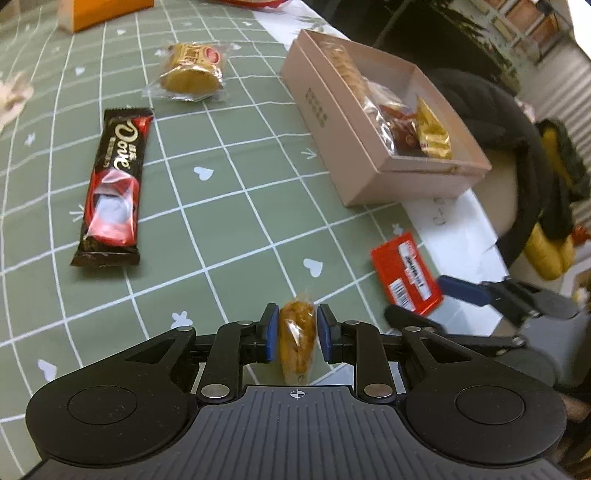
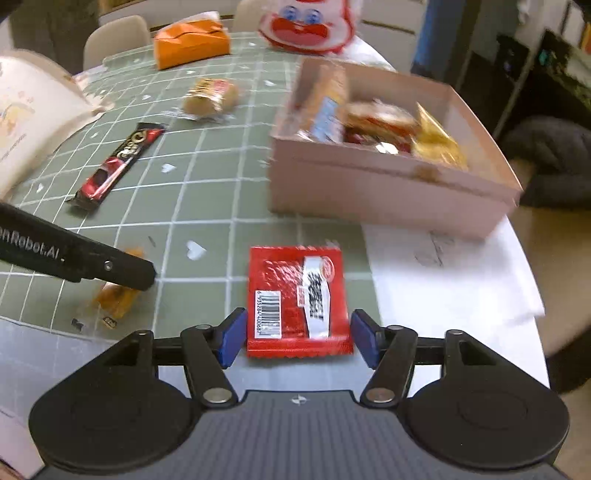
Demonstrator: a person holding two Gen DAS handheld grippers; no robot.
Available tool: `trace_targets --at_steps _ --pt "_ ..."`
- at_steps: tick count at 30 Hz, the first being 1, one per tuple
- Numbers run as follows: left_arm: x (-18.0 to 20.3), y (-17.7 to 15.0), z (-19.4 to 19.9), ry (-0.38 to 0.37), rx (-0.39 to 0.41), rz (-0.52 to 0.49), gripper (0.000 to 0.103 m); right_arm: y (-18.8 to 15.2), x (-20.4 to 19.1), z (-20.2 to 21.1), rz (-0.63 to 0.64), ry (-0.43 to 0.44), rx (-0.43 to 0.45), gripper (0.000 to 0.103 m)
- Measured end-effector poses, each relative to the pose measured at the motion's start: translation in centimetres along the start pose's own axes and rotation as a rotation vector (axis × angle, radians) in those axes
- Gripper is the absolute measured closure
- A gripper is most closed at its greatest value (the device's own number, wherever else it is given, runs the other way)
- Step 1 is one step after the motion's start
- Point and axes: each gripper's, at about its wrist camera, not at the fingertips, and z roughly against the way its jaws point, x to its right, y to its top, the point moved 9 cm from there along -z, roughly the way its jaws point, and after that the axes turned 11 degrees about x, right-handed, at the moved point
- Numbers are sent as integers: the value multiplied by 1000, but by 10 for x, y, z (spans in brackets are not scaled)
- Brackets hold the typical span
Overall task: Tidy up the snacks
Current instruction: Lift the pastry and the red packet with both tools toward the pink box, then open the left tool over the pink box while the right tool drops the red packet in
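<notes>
My left gripper (image 1: 297,334) is shut on a small orange wrapped pastry (image 1: 297,339), low over the green checked cloth; the pastry also shows in the right wrist view (image 2: 118,295) under the left gripper's finger. My right gripper (image 2: 298,338) is open, its pads either side of a flat red snack packet (image 2: 299,301) lying on the cloth; the packet shows in the left wrist view (image 1: 406,273) too. A pink open box (image 1: 373,147) (image 2: 388,188) holds several wrapped snacks. A Dove chocolate bar (image 1: 112,184) (image 2: 118,166) and a wrapped yellow cake (image 1: 190,74) (image 2: 210,98) lie on the cloth.
An orange box (image 2: 190,44) and a red-and-white cartoon bag (image 2: 306,26) stand at the table's far end. A white bag (image 2: 29,122) is at the left. White paper (image 2: 443,273) lies by the pink box. A dark chair (image 1: 509,155) stands beyond the table edge.
</notes>
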Motion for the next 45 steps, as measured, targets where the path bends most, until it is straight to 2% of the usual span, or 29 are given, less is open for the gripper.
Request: trace_targets --at_steps 3,9,13,16,18,20,22,24,31,34,36,40,45 --pt "1 -5 1 29 -6 -42 77 -5 9 -1 -56 18 1 25" --pt "-2 -12 4 67 -16 -45 77 -9 2 -7 -37 20 40 7" --pt "-4 -14 8 64 -11 -27 77 -3 1 -12 -25 39 41 6" --pt "-5 -14 8 59 -7 -10 77 3 0 -14 3 60 39 14" --pt "-5 -14 8 53 -8 -3 77 7 -4 -13 33 85 46 33" --pt "-6 -14 8 47 -4 6 77 9 -8 -10 52 99 49 42" --pt "-8 -14 9 44 7 25 77 10 -9 -6 39 111 47 43" --pt "-8 -15 10 40 16 41 77 10 -6 0 25 115 52 49" --pt "7 -24 10 74 27 8 79 15 14 28 -22 113 92 53" --pt "26 -34 9 9 21 20 80 18 26 42 -46 117 116 54" --pt "45 -39 12 -30 36 -6 80 20 36 54 -57 113 141 54" --pt "79 -14 32 -121 133 -9 80 38 61 86 -86 107 230 54" --pt "113 71 83 -196 374 1 80 91 95 130 -133 93 389 54"
